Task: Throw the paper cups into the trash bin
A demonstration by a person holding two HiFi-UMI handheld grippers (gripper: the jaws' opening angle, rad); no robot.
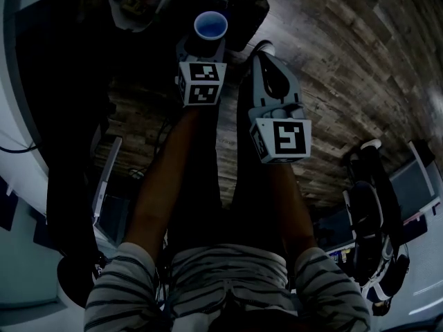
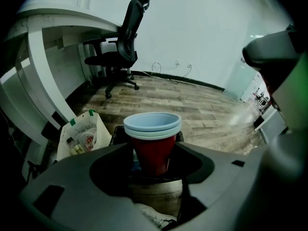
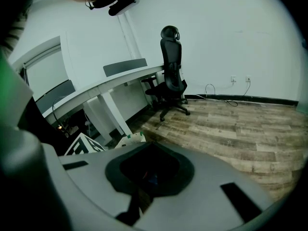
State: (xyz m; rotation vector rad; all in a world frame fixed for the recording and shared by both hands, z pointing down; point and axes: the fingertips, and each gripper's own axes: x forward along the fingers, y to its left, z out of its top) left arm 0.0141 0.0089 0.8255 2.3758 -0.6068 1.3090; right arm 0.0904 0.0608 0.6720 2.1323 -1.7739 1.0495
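Note:
A stack of red paper cups [image 2: 153, 143] with pale blue insides [image 1: 211, 26] stands upright between the jaws of my left gripper [image 2: 153, 165], which is shut on it and holds it off the floor. In the head view the left gripper [image 1: 206, 45] is at the top centre. The cups hang over a black trash bin [image 1: 246, 11], whose dark rim [image 2: 115, 137] shows just behind them. My right gripper [image 1: 265, 52] is beside the left one, to its right. Its jaws are shut with nothing between them [image 3: 147, 179].
A white bag [image 2: 79, 136] with small things in it stands left of the bin [image 1: 138, 2]. A white curved desk [image 3: 110, 88] and a black office chair [image 2: 120, 52] are farther off on the wood floor. Another chair [image 1: 374, 220] is at my right.

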